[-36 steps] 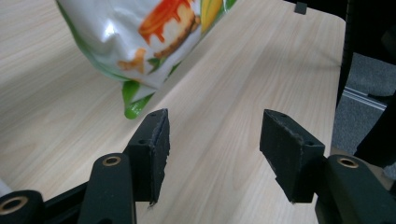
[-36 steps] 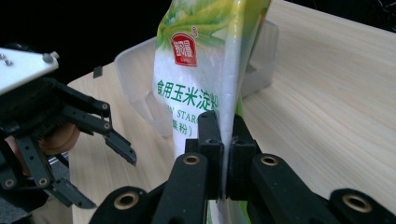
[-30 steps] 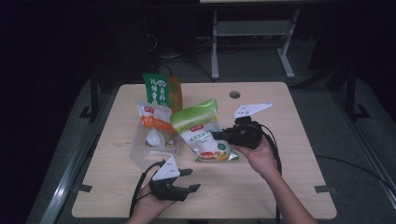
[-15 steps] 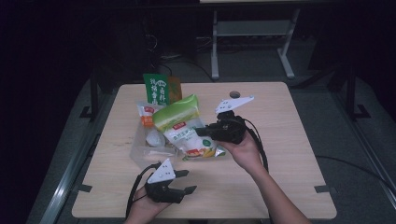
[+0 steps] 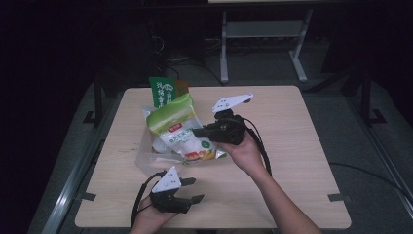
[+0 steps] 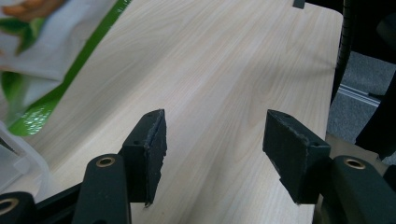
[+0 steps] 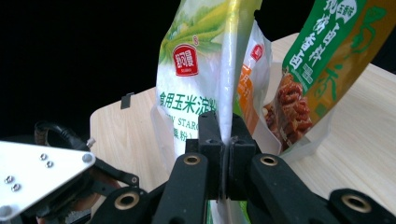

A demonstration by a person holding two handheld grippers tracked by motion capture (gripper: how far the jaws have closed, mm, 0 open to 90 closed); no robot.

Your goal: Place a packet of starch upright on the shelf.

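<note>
The right gripper [image 5: 198, 132] is closed on the edge of a white and green starch bag [image 5: 182, 134]; in the right gripper view the seam of that bag [image 7: 205, 70] is pinched flat between the two black jaws, and the bag rises straight ahead of them and above their tips. Behind the held bag, seen past the jaws to their right in that view, a green snack pouch [image 7: 322, 70] with brown pieces printed on it and an orange-labelled packet [image 7: 250, 81] are seen, both standing in a clear plastic bag [image 7: 306, 140]. From the high view the starch bag is carried over the clear plastic bag [image 5: 146, 158], with its lower end toward the person and its green top toward the far side of the worktop [image 5: 292, 136].

The left gripper [image 5: 189, 190] is held low near the front edge of the worktop, its jaws apart and having just been opening a little further, with nothing between them. In the left gripper view bare worktop [image 6: 219, 79] lies between and ahead of the jaws, while the green-edged lower corner of the starch bag [image 6: 56, 51] hangs ahead of them and to their left, well clear of the pads.
</note>
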